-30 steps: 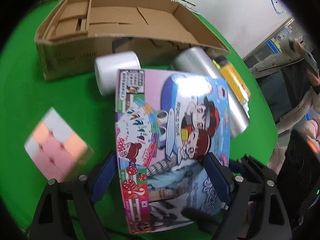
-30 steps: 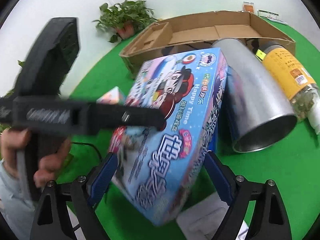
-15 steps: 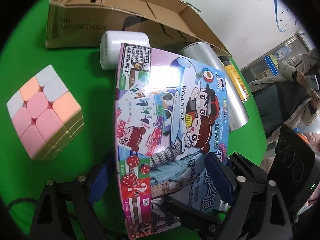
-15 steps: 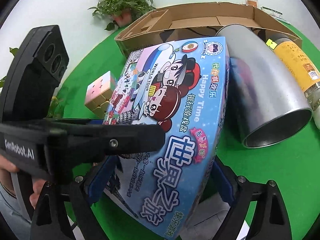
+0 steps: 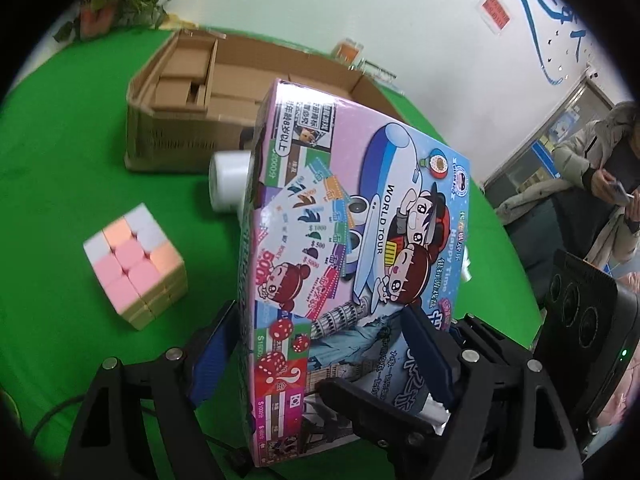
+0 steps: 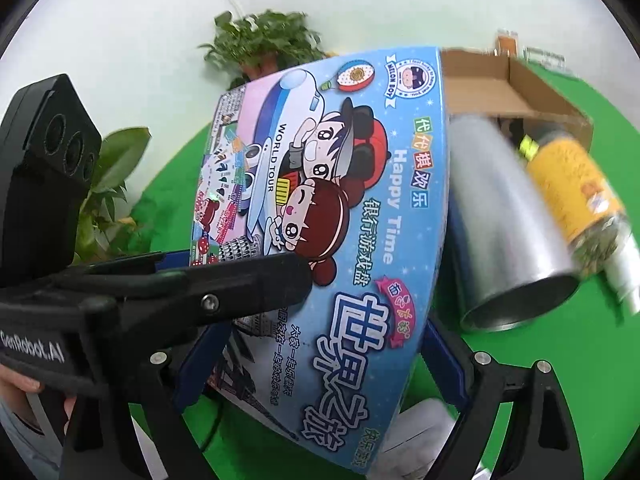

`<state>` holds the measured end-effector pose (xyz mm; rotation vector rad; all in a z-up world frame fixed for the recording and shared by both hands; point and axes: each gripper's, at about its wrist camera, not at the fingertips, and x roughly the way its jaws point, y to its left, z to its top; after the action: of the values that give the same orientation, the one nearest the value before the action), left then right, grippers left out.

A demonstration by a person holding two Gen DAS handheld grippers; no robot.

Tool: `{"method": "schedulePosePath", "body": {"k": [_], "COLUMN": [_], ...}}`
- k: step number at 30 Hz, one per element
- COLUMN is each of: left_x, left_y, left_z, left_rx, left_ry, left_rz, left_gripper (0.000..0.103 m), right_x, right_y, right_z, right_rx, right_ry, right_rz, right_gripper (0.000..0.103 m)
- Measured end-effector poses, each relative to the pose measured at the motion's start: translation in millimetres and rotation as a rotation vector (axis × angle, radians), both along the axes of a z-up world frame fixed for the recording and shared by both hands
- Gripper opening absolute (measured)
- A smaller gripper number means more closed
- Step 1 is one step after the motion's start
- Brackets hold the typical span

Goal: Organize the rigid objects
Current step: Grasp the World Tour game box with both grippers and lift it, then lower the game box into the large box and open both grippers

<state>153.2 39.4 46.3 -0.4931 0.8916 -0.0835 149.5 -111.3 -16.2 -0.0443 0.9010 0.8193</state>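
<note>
Now the board game box tilts up off the green surface, where a second ago it lay flatter; both grippers' jaws clamp its near end, the cardboard box open behind, likely its destination.

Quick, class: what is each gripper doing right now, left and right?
Left gripper: closed on the board game box.
Right gripper: closed on the same board game box.
</note>
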Motion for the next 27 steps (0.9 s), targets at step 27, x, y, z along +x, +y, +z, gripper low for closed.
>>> {"method": "schedulePosePath", "body": {"k": [27], "left_x": [142.7], "left_y": [44.9], "left_z": [121.1], "left_rx": [0.083], "left_ry": [-0.180], "left_rz": [0.055], "left_gripper": [0.081], "right_x": [154.2], "right_y": [43.4], "right_z": [160.2], "right_rx": [0.030], "right_ry": [-0.177], "right_rz": [0.060], "right_gripper": [0.089]}}
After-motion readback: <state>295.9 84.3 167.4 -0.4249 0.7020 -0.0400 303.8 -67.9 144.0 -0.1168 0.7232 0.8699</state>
